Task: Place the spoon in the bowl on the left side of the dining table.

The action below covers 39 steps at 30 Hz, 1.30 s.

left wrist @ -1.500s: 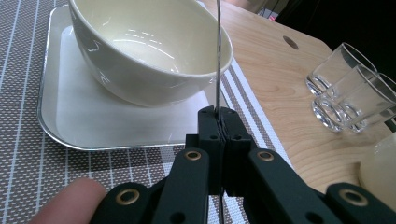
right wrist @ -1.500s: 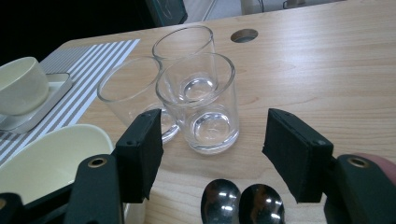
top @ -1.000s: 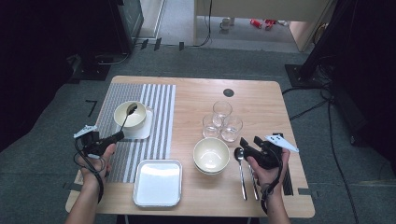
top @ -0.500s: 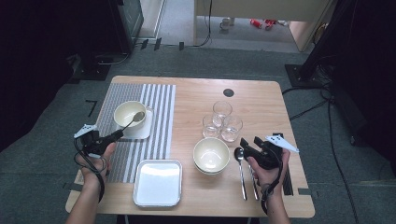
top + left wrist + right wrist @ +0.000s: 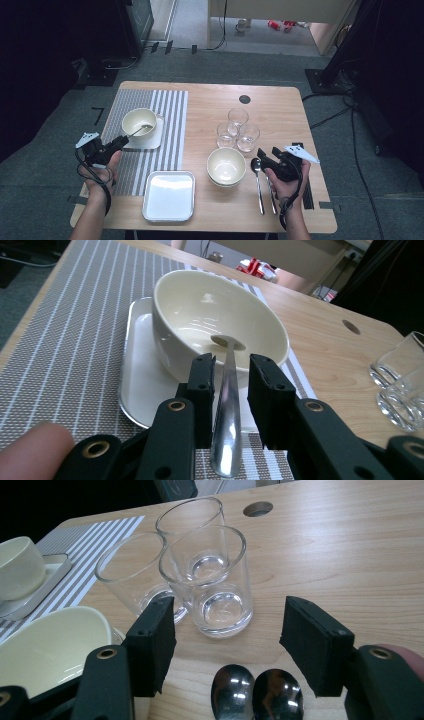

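A spoon (image 5: pixel 226 405) is pinched by the left hand-held gripper (image 5: pixel 231 371), its tip laid in the cream bowl (image 5: pixel 210 325) on the small tray (image 5: pixel 155 139). The right hand-held gripper (image 5: pixel 227 630) is held wide open, with three glasses (image 5: pixel 210 575) and two spoons (image 5: pixel 255 694) crowded just ahead on the desk (image 5: pixel 280 105).

High overhead view; 2 close jaw-level views, all sharing the table (image 5: pixel 280 105).

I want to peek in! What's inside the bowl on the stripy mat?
The bowl holds a spoon; its tip rests inside, its handle sits between the left hand-held gripper's jaws. Otherwise it looks empty, though the near wall hides part of the bottom.
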Motion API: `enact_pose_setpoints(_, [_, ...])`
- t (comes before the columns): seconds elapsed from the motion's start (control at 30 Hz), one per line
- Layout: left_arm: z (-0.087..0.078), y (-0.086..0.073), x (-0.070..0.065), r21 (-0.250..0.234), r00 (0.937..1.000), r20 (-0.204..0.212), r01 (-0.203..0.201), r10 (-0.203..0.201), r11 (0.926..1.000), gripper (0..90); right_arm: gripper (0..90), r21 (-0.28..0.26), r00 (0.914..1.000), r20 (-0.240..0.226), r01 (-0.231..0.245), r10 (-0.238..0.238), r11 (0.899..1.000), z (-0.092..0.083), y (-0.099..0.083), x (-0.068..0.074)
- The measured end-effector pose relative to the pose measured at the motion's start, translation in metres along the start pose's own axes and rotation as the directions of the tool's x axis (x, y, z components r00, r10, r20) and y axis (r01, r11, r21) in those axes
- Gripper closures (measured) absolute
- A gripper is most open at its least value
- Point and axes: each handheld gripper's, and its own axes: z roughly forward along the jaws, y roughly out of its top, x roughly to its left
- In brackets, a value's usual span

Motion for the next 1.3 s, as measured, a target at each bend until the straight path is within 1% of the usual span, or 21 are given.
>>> enact_pose_setpoints(0.1, [-0.001,-0.0002,0.0028,-0.003,0.9999,-0.007,0.01,-0.01,0.9999,73.5,38.4,0.003,1.0,0.0,0.001,-0.001,1.0,0.0001,-0.0004,0.0001])
enact_pose_setpoints(0.2, [-0.0019,-0.0008,0.0048,-0.004,0.9998,-0.021,0.005,-0.005,1.0,73.5,38.4,0.002,1.0,0.002,0.001,-0.001,1.0,0.0005,-0.0007,0.0])
enact_pose_setpoints(0.27, [-0.0026,-0.0013,0.0055,-0.006,0.9999,-0.014,0.001,-0.002,1.0,73.3,38.4,0.003,1.0,0.003,0.002,-0.002,1.0,0.0005,-0.0009,-0.0001])
enact_pose_setpoints(0.37, [-0.0049,-0.0013,0.0035,-0.01,0.9997,-0.013,-0.02,0.02,0.9997,71.5,38.4,0.001,1.0,0.003,0.003,-0.003,1.0,0.0002,-0.0005,-0.0009])
enact_pose_setpoints(0.47, [-0.0056,-0.0012,0.0034,-0.011,0.9997,-0.01,-0.02,0.02,0.9997,72.0,38.5,0.001,1.0,0.006,0.0,0.0,1.0,0.0,-0.0004,-0.0017])
enact_pose_setpoints(0.57, [-0.0046,-0.0023,0.0048,0.002,0.9999,-0.001,-0.017,0.017,0.9999,75.5,38.5,0.003,1.0,0.008,0.006,-0.006,1.0,0.0006,-0.0011,-0.0029])
enact_pose_setpoints(0.6, [-0.0044,-0.0029,0.0051,0.006,0.9999,0.0,-0.016,0.016,0.9998,76.2,38.5,0.005,1.0,0.009,0.001,-0.001,1.0,0.0007,-0.0013,-0.0029])
enact_pose_setpoints(0.67, [-0.0042,-0.0036,0.0052,0.012,0.9997,0.005,-0.023,0.023,0.9997,78.8,38.6,0.004,1.0,0.01,0.0,0.0,1.0,0.0006,-0.0014,-0.0035])
enact_pose_setpoints(0.77, [-0.005,-0.0038,0.0035,-0.001,0.9996,0.001,-0.029,0.029,0.9996,81.8,38.5,0.003,1.0,0.008,-0.002,0.002,1.0,0.0002,-0.001,-0.0038])
enact_pose_setpoints(0.9, [-0.005,-0.0044,0.0043,-0.005,0.9997,0.006,-0.023,0.023,0.9997,82.4,38.6,0.004,1.0,0.005,0.003,-0.003,1.0,0.0004,-0.0011,-0.0031])
enact_pose_setpoints(1.03, [-0.0077,-0.0027,0.0055,-0.023,0.9998,0.012,-0.017,0.017,0.9996,82.8,38.5,0.0,1.0,0.005,0.003,-0.003,1.0,-0.0002,-0.0008,-0.0029])
enact_pose_setpoints(1.23, [-0.0079,-0.0026,0.0104,-0.032,0.9995,0.027,0.018,-0.017,0.9993,82.8,38.6,0.002,1.0,0.008,0.004,-0.004,1.0,0.0002,-0.0011,-0.0033])
enact_pose_setpoints(1.3, [-0.0085,-0.0026,0.0102,-0.041,0.9998,0.009,0.019,-0.019,0.999,82.7,38.5,0.0,1.0,0.007,0.007,-0.007,1.0,0.0004,-0.0011,-0.003])
